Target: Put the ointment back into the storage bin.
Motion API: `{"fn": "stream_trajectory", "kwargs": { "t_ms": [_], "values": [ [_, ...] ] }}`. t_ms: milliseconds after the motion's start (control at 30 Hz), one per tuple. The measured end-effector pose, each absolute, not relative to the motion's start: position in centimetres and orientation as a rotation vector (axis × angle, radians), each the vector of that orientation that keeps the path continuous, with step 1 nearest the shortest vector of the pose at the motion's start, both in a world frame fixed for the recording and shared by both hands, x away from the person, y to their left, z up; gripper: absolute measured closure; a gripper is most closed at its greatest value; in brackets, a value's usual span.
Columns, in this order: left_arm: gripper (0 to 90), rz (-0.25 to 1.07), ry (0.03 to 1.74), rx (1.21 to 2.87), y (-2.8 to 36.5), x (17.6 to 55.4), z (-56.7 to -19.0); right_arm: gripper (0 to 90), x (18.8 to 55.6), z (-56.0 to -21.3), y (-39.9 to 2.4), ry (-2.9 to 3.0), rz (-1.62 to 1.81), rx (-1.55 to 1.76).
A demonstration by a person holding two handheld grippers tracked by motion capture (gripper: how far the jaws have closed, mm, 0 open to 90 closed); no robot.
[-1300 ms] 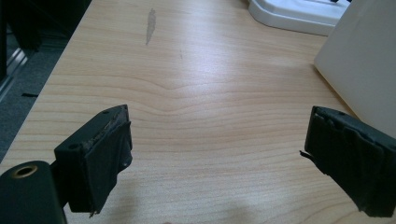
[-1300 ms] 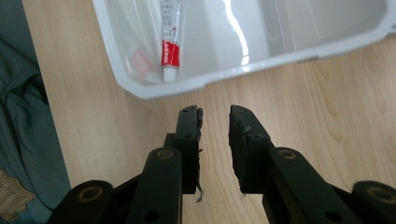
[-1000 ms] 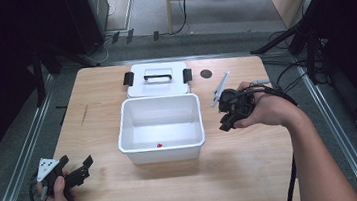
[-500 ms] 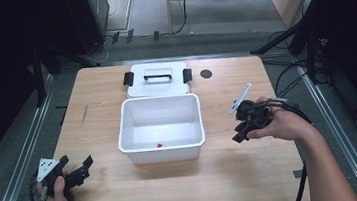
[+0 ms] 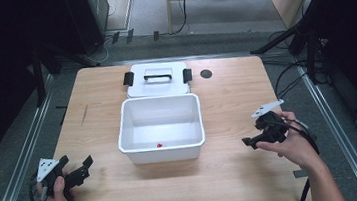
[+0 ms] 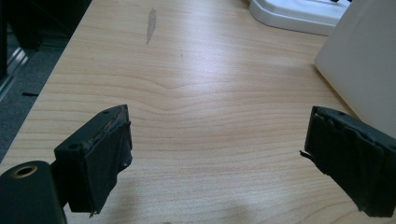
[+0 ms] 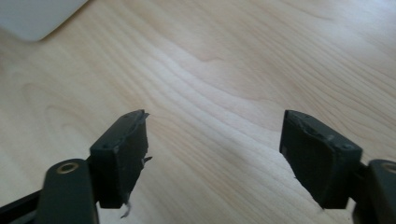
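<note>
My left gripper (image 5: 79,174) and my right gripper (image 5: 257,139) both have their jaws spread and carry nothing, low over the wooden surface (image 5: 239,174). The small red thing (image 5: 159,145) lies inside the white box (image 5: 163,155). I judge only the lid (image 5: 156,78), behind it, is left.

You are not looking at any readable text, label, brand, number or sign here. The white bin (image 5: 161,128), its lid (image 5: 157,79) and the wooden table (image 5: 227,100) are showing plain surfaces, and the black jaws in both gripper views are carrying no markings.
</note>
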State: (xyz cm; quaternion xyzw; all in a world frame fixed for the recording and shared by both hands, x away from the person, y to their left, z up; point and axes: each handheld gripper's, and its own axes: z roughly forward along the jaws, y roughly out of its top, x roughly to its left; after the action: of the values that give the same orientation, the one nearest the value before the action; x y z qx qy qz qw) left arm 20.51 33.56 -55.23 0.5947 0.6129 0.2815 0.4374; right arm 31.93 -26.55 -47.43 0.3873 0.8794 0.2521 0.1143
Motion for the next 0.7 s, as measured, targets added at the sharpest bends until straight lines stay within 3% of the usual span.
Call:
{"fn": "stream_trajectory", "kwargs": {
  "t_ms": [167,700],
  "values": [
    [8.1,0.699,1.527,1.473,33.5,20.5,-55.2,0.0,30.7,-49.2,-28.1,2.430,0.854,1.234],
    [8.1,0.700,1.528,1.477,33.5,20.5,-55.2,0.0,25.6,-54.3,-33.6,1.993,1.088,1.439]
  ]
}}
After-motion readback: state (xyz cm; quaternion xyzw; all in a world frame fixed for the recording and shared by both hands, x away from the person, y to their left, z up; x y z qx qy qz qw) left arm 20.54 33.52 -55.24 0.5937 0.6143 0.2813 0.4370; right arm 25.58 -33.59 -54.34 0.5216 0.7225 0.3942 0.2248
